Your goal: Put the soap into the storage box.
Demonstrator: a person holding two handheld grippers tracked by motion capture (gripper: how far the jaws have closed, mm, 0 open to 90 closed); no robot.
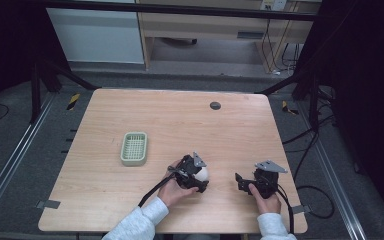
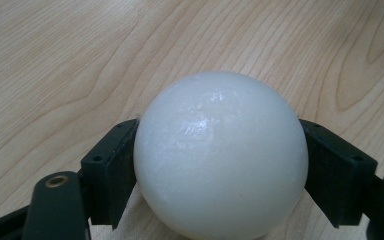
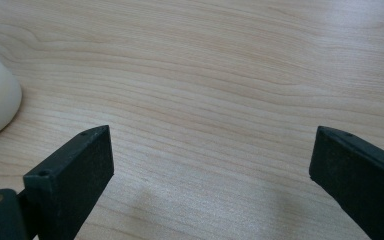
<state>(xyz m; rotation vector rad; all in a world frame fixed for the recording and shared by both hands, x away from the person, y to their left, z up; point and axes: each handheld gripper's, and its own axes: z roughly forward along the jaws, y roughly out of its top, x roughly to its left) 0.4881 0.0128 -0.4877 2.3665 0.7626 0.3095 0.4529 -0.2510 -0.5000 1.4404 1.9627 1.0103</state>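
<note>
The left gripper [image 1: 200, 176] is squeezing a white ball [image 2: 220, 155] between its two black jaws. In the left gripper view, one jaw is pressing on each side of the ball, and the ball is sitting just over the wood. The person's left hand [image 1: 172, 190] is holding this gripper near the front edge of the table [image 1: 180, 120], a little right of the middle.

The right gripper [image 3: 210, 165] is sitting wide open. Its two jaws are standing far apart with bare wood between them, and they are holding nothing. The right hand [image 1: 265, 197] is holding it near the front right corner of the table. In the right gripper view, a bit of the white ball is peeking in at the left side.

A small green basket [image 1: 134, 148] is lying on the table, left of the middle and well apart from both grippers. A little dark round spot [image 1: 215, 105] is showing near the back edge.
</note>
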